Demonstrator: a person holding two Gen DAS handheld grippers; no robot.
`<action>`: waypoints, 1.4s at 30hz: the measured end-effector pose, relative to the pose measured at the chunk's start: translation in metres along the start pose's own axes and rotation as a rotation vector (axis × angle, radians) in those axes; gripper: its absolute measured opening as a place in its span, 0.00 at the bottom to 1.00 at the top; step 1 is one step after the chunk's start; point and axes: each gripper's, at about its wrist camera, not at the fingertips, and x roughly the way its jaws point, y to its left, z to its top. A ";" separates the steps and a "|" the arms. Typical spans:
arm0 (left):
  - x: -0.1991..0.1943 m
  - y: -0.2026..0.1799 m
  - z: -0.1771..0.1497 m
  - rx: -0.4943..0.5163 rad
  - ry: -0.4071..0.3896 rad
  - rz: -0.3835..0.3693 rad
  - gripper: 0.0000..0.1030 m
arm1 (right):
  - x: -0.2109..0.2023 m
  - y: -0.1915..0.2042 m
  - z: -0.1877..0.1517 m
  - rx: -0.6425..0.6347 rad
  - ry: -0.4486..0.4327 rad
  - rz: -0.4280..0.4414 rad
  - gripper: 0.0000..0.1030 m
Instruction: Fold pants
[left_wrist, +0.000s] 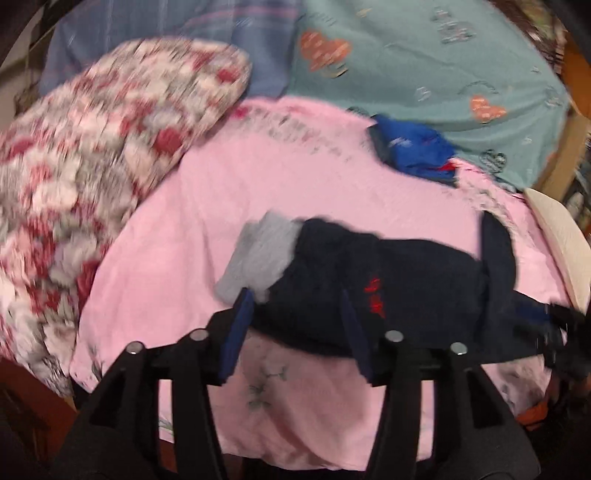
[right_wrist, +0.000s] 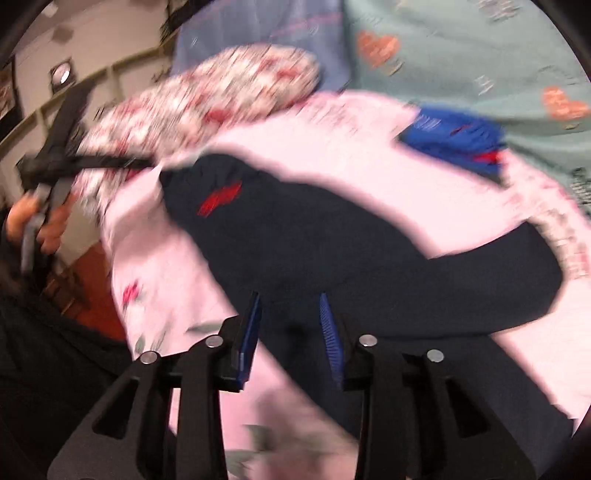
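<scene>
Dark navy pants with a small red embroidered mark lie crumpled on a pink bedsheet; a grey pocket lining sticks out at their left end. My left gripper is open, its blue pads just over the near edge of the pants. In the right wrist view the pants stretch across the sheet. My right gripper is open over the pants' near part. The left gripper and the hand that holds it show at the far left.
A floral red-and-white quilt is piled at the left. A folded blue garment lies at the back right beside a teal heart-print blanket. A white bed edge runs along the right. Both views are motion-blurred.
</scene>
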 end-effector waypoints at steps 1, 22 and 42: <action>-0.005 -0.011 0.003 0.025 -0.011 -0.030 0.55 | -0.009 -0.023 0.013 0.044 -0.025 -0.087 0.64; 0.117 -0.184 -0.042 0.338 0.299 -0.443 0.57 | 0.107 -0.241 0.050 0.477 0.318 -0.387 0.00; 0.096 -0.209 -0.054 0.392 0.308 -0.523 0.64 | -0.132 -0.162 -0.183 0.886 -0.071 -0.282 0.00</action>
